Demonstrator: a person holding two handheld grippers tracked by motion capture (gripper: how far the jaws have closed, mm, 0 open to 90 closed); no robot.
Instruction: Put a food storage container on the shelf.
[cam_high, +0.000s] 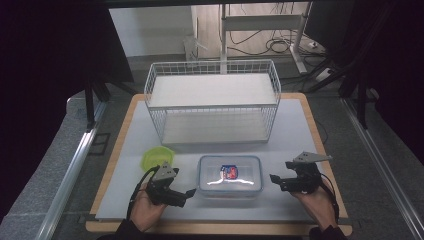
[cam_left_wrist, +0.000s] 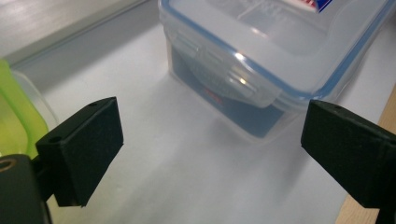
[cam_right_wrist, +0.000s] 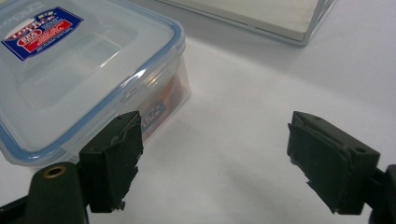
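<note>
Open tool (cam_left_wrist: 212, 154) before lidded container (cam_left_wrist: 261, 60)

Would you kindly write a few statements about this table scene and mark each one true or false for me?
1. The plastic box has its lid on. True.
2. The left tongs grip the box. False: their jaws stand open beside the box, with nothing between them.
3. The wire basket stands behind the box, farther from the person. True.
4. The green lid lies inside the basket. False: it lies on the table, near the left tongs.
5. The right tongs are open, to the right of the box. True.
6. The label on the box lid is plain yellow. False: it is red, white and blue.
</note>
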